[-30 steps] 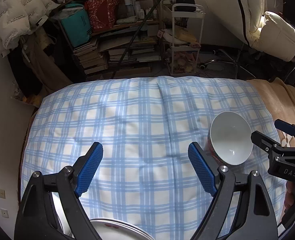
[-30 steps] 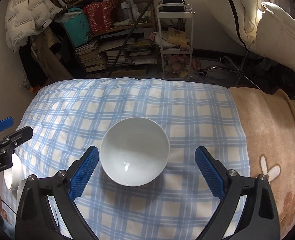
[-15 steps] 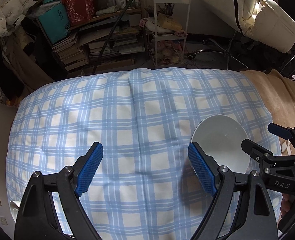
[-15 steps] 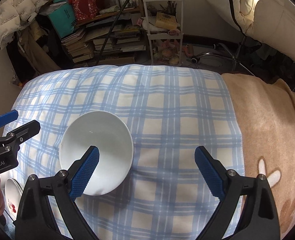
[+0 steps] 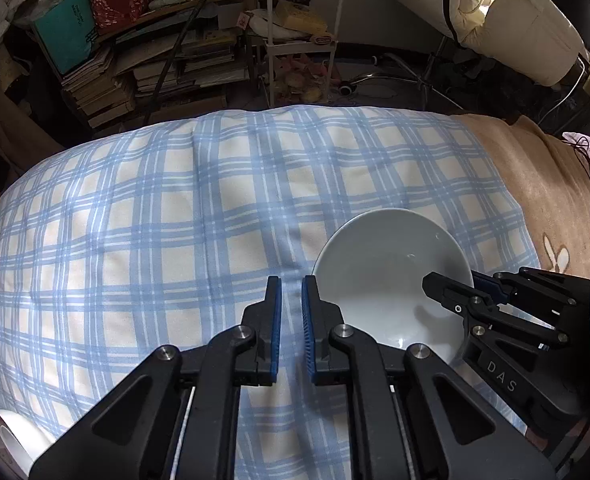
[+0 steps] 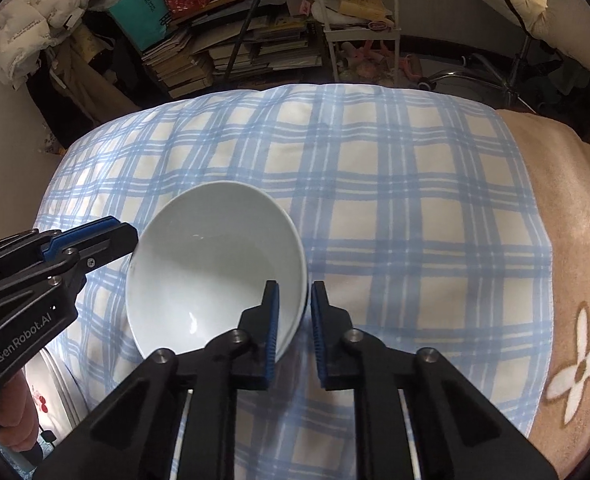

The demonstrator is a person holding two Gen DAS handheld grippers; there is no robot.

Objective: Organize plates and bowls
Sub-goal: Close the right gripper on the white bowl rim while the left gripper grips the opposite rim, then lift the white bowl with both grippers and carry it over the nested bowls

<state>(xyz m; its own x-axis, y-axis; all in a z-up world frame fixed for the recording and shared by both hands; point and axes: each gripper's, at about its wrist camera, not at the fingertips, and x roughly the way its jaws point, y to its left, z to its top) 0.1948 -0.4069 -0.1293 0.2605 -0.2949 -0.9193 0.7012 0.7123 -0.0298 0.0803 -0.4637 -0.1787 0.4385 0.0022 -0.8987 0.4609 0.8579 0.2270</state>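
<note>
Now my right gripper (image 6: 294,308) pinches the white bowl (image 6: 215,264) by its rim, one pad inside | my left gripper (image 5: 291,308) is nearly closed on nothing (bowl (image 5: 391,280) just right of it) | checked cloth (image 5: 155,220) underneath

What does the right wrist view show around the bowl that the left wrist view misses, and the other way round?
Only the right wrist view shows the right hand-held gripper with one finger inside the bowl and one outside, straddling its rim, plus a plate with a red print at lower left. Only the left wrist view shows the left hand-held gripper nearly shut on nothing, just left of the bowl, and a white dish edge at the bottom left corner. Both show the white bowl on the blue plaid cloth beside the brown blanket.
</note>
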